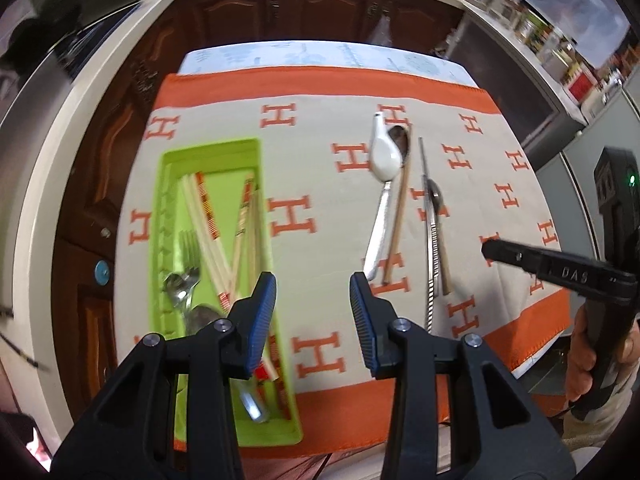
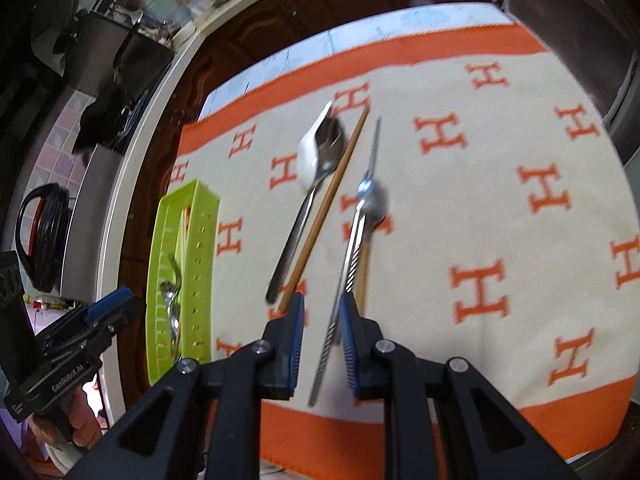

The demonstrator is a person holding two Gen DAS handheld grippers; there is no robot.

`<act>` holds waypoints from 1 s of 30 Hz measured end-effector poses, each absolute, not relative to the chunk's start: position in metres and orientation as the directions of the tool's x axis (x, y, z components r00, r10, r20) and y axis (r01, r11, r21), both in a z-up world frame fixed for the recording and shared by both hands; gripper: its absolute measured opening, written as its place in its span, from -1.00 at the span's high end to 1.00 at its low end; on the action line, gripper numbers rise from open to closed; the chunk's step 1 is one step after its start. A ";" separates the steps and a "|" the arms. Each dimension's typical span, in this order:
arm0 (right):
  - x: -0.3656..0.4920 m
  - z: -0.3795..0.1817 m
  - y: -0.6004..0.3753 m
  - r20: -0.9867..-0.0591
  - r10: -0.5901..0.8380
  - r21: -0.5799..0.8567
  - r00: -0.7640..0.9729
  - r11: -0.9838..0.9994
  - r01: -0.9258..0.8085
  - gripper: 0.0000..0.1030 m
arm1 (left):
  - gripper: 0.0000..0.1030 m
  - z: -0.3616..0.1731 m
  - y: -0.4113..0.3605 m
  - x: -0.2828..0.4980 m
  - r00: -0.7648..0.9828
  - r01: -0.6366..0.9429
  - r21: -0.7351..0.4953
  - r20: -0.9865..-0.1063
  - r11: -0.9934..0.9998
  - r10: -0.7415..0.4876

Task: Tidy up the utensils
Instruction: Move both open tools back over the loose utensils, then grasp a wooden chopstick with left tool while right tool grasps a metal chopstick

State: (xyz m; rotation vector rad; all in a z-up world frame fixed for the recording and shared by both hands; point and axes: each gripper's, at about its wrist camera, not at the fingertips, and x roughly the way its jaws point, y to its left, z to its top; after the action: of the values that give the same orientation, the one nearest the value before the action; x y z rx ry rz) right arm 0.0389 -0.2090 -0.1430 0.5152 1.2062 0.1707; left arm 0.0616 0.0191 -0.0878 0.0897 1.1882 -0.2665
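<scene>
Plainly, "GenRobot.AI" marks the left gripper (image 2: 116, 300); both grippers' jaws gape, empty.

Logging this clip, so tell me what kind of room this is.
Probably a home kitchen: dark wooden cabinets under a pale countertop, cookware by the stove, and utensils on a cloth-covered table.

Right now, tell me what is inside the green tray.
The green tray holds pale chopsticks, some with red patterned ends, a metal fork and a metal spoon. The left gripper covers the tray's near middle, so anything there is hidden.
</scene>
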 end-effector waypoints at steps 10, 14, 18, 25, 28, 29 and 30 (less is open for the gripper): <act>0.069 -0.132 -0.247 -0.844 0.321 0.422 0.430 0.891 0.165 0.52 | 0.32 -0.113 -0.040 0.122 0.248 0.322 -0.172 -0.934 0.931 -0.258; 0.082 -0.148 -0.252 -0.856 0.328 0.427 0.400 0.885 0.188 0.52 | 0.32 -0.138 -0.063 0.141 0.167 0.351 -0.224 -0.941 0.909 -0.296; 0.089 -0.163 -0.253 -0.862 0.345 0.435 0.371 0.879 0.196 0.52 | 0.38 -0.160 -0.084 0.150 0.120 0.374 -0.254 -0.940 0.892 -0.318; 0.095 -0.184 -0.255 -0.868 0.370 0.450 0.332 0.869 0.207 0.52 | 0.63 -0.193 -0.111 0.173 0.086 0.381 -0.218 -0.959 0.898 -0.270; 0.096 -0.192 -0.258 -0.868 0.379 0.456 0.320 0.864 0.213 0.52 | 0.67 -0.201 -0.120 0.175 0.080 0.397 -0.203 -0.964 0.895 -0.254; 0.096 -0.194 -0.259 -0.868 0.382 0.458 0.317 0.863 0.215 0.52 | 0.68 -0.203 -0.123 0.175 0.083 0.406 -0.194 -0.965 0.893 -0.247; 0.096 -0.195 -0.259 -0.868 0.383 0.458 0.315 0.862 0.216 0.52 | 0.68 -0.204 -0.126 0.175 0.084 0.413 -0.187 -0.967 0.891 -0.242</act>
State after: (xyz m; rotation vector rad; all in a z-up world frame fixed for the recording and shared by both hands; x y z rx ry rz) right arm 0.0960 -0.2594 -0.1953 0.5576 1.2648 0.1178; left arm 0.1751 -0.1257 -0.2041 0.1475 1.4050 -0.4911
